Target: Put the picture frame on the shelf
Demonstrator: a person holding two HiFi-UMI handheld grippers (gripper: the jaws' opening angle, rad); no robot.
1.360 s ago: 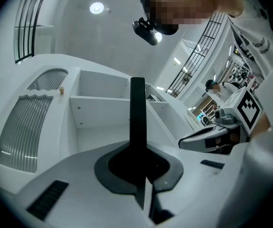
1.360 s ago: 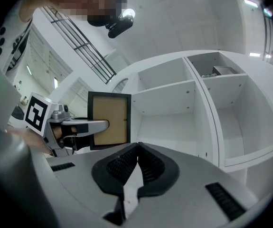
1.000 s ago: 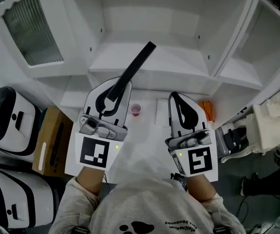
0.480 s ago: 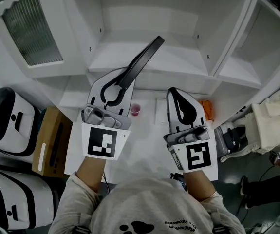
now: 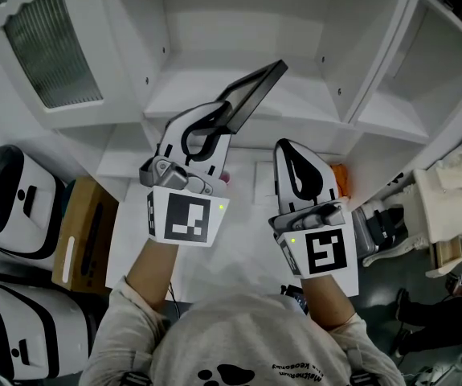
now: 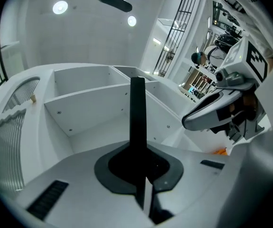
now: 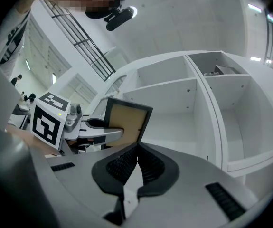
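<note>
Nearest us, the right gripper (image 5: 293,158) hangs over the white tabletop (image 5: 239,244) with its jaws pressed together on nothing, and I'd say it's parked there to leave the other side room. Just ahead, the left gripper (image 5: 217,117) is clenched on the lower edge of the picture frame (image 5: 253,92), pinching it edge-on so the dark frame tilts up and forward. Beyond, the open shelf (image 5: 295,109) looks bare from this steep angle, and the frame is raised towards it, not yet set down.
</note>
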